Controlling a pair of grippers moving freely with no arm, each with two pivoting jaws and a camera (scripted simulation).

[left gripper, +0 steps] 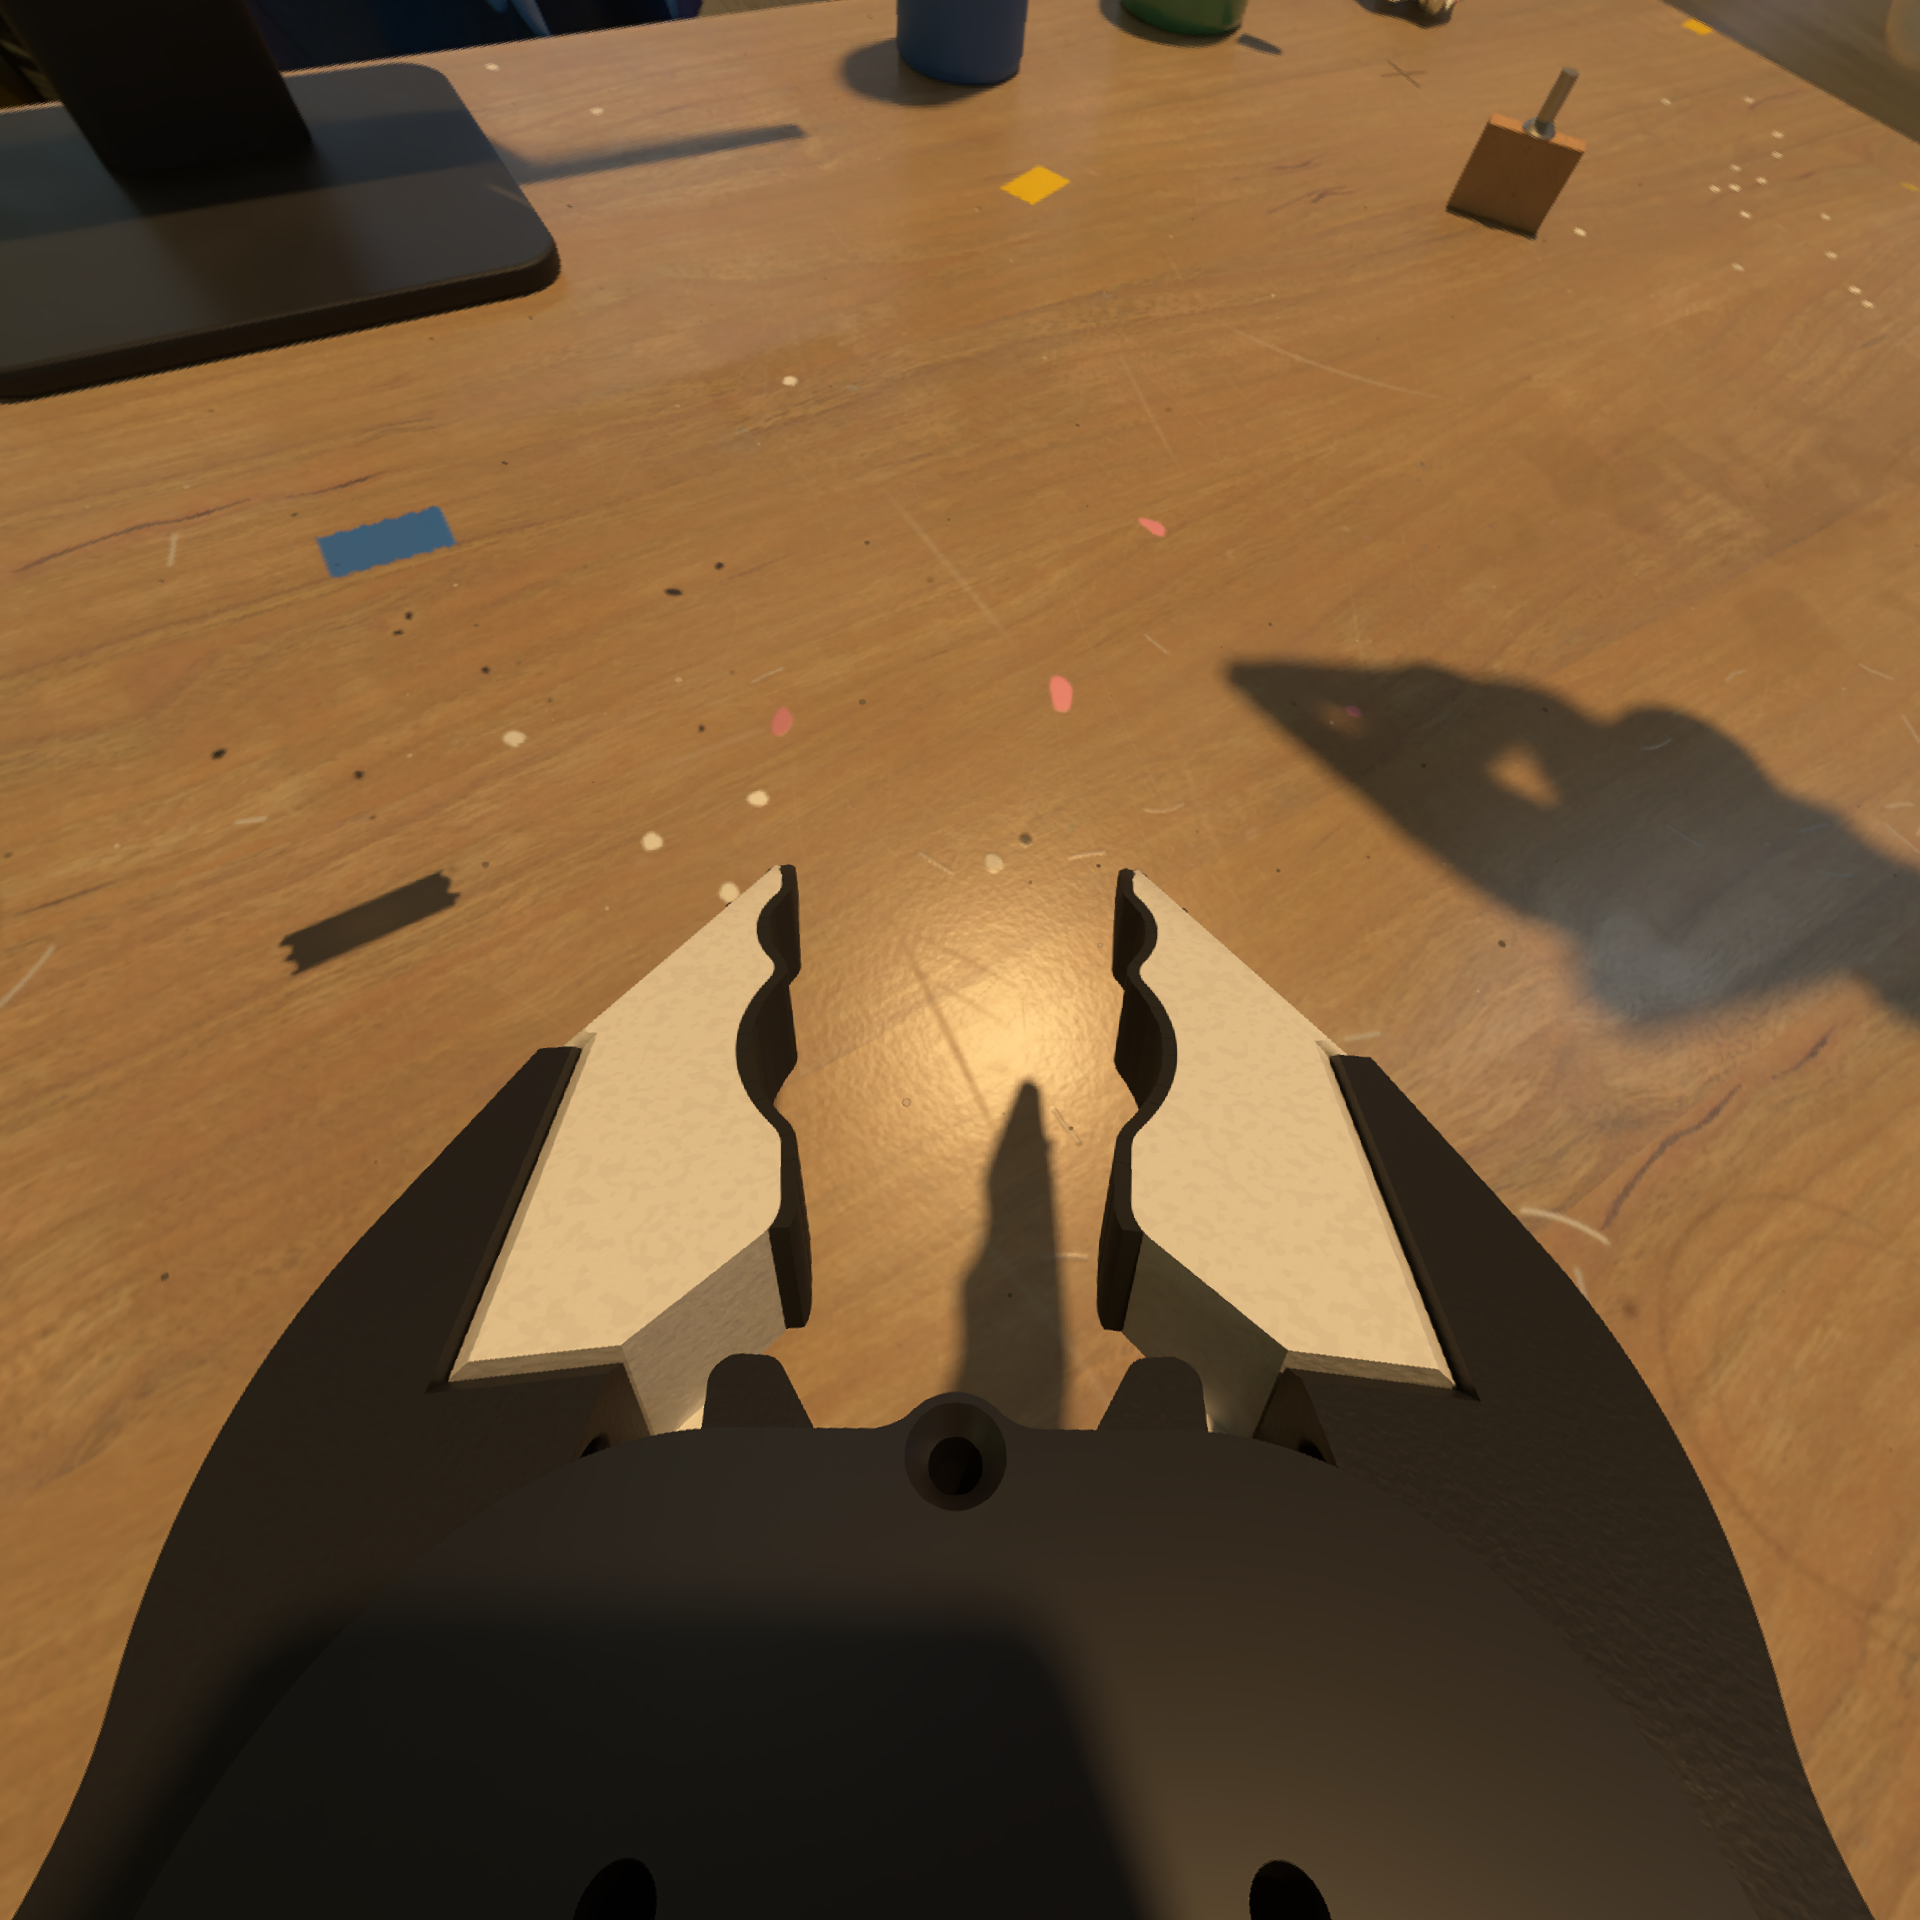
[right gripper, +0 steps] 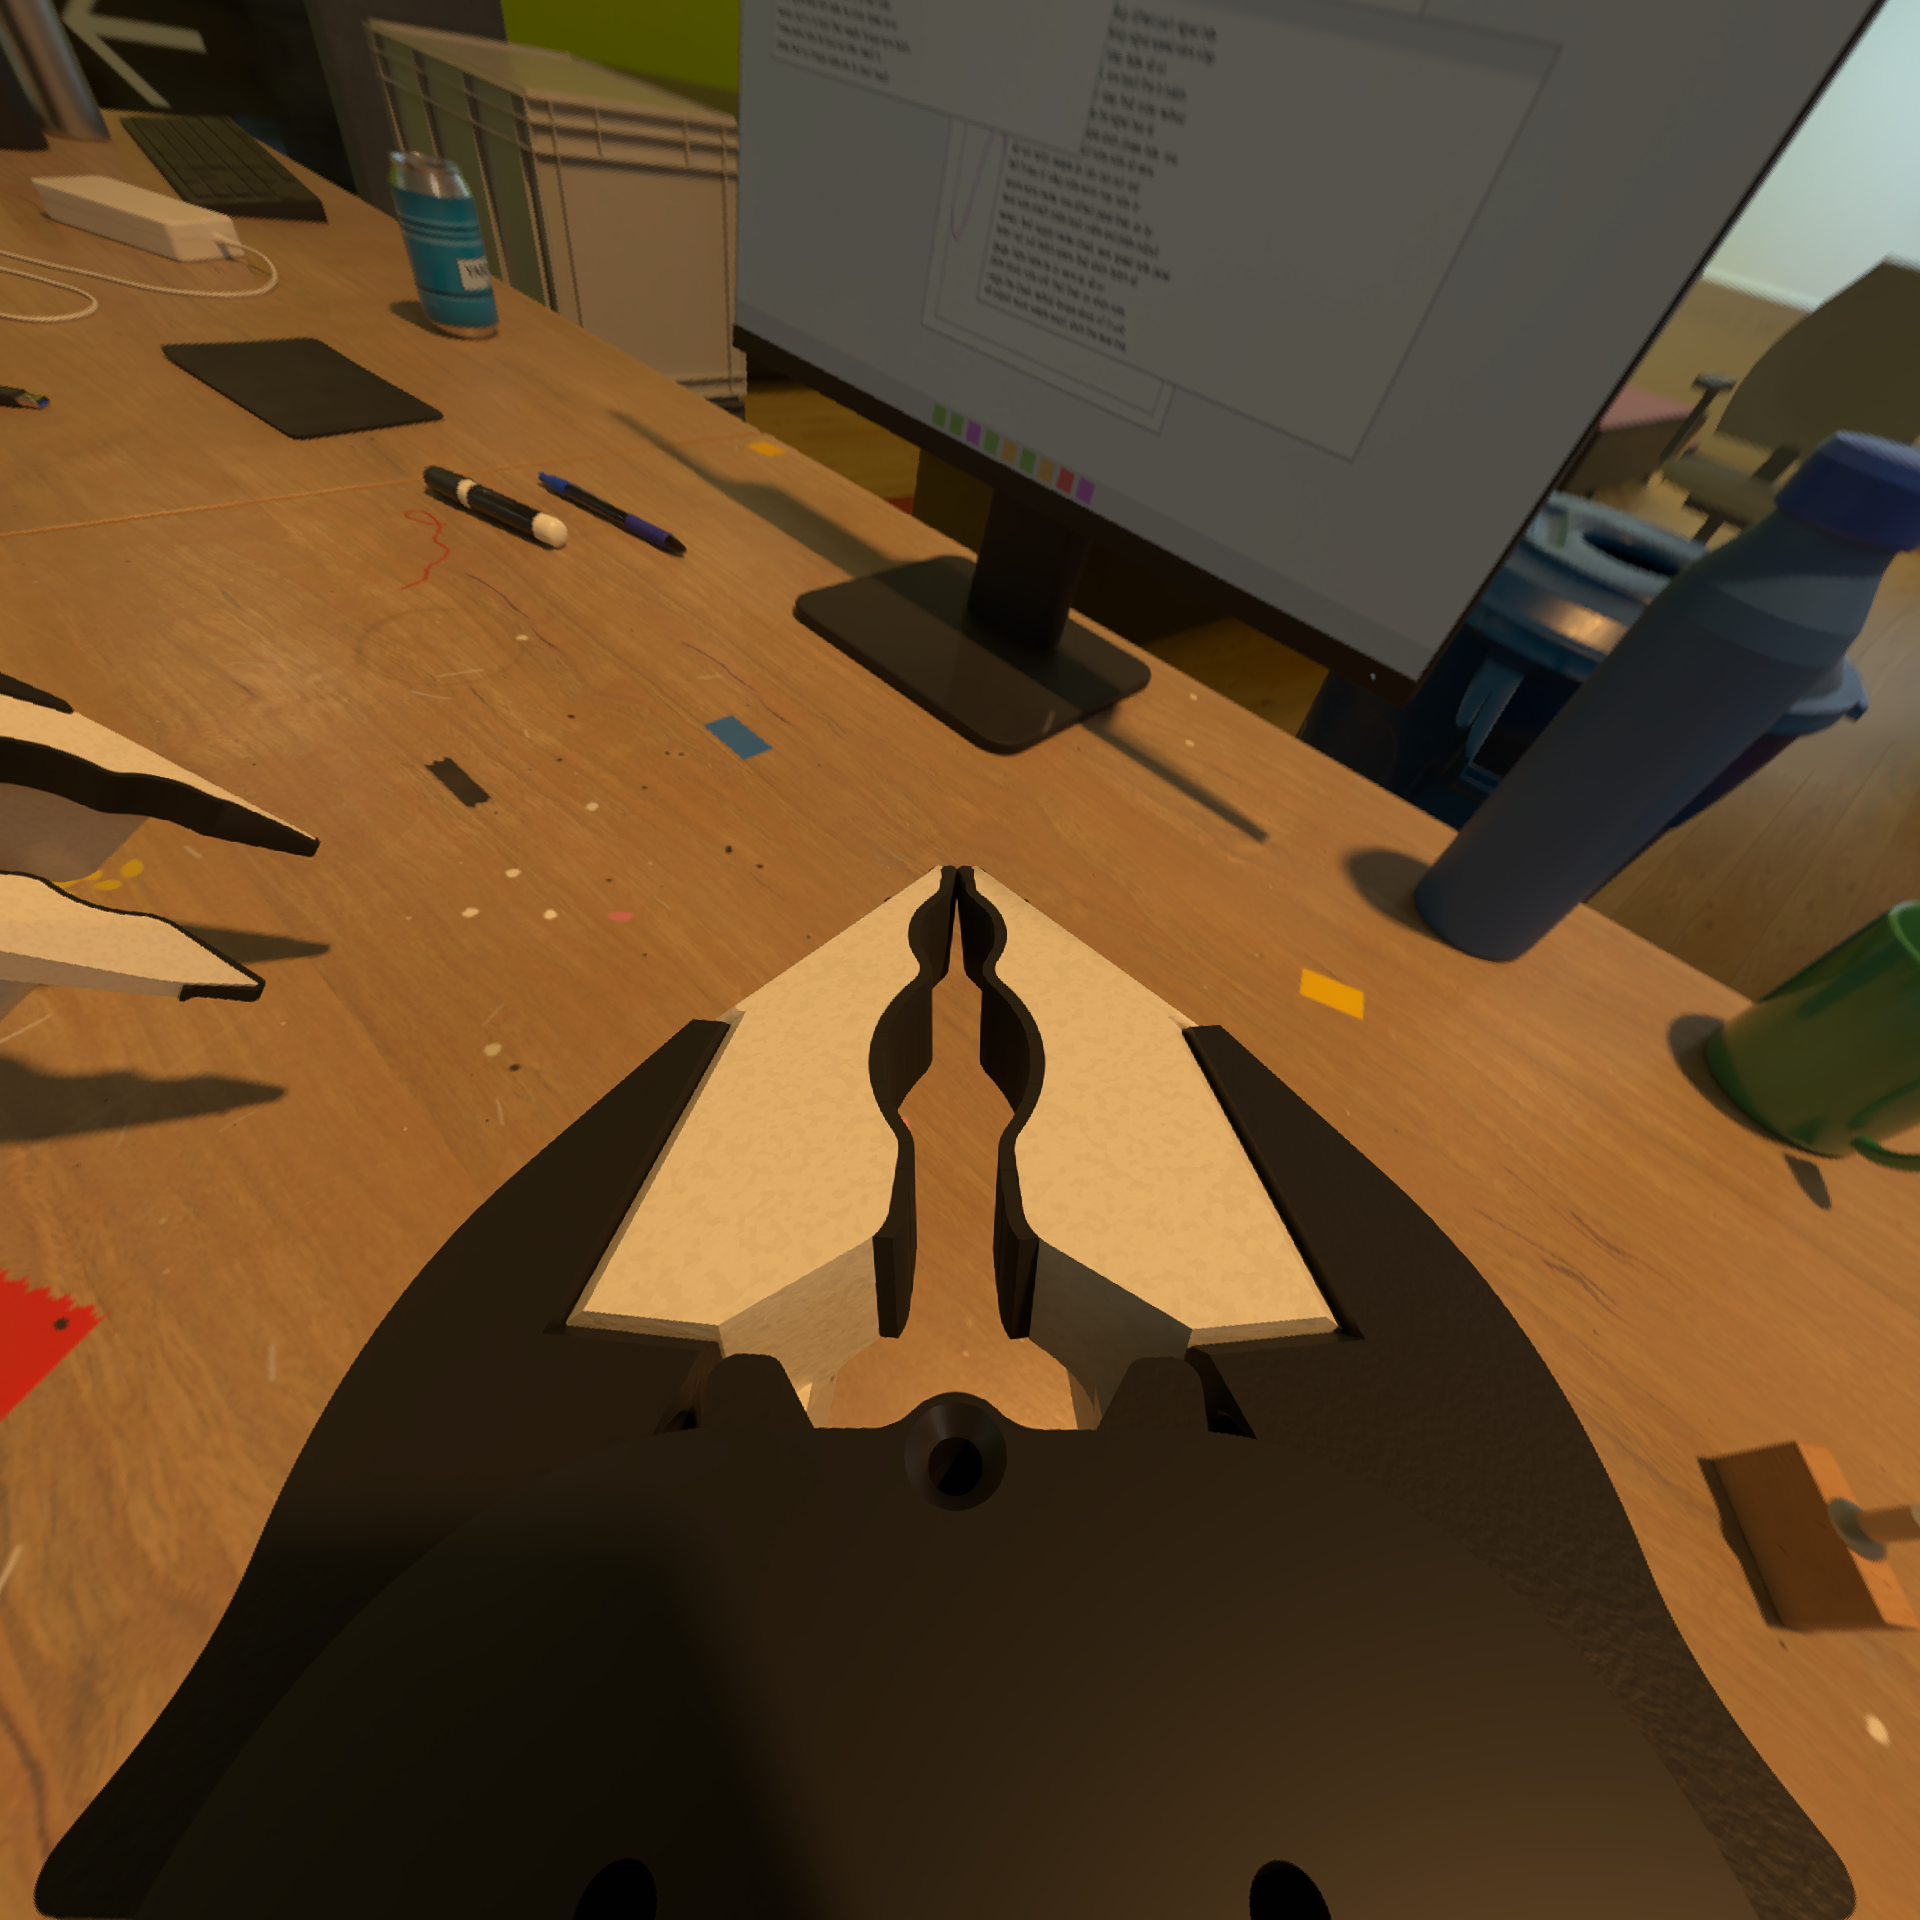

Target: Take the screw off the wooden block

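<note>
Two grippers, both empty: left gripper (left gripper: 956, 883) spread wide, right gripper (right gripper: 956, 878) clenched. Grey metal screw (left gripper: 1555, 102) stands in small brown wooden block (left gripper: 1512, 182) near bench's (left gripper: 935, 436) far edge.

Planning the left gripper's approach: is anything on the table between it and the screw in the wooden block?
Nothing visible does. Between the open left gripper and the screw standing in the wooden block lies only bare table with flat paint flecks and shadow.
</note>
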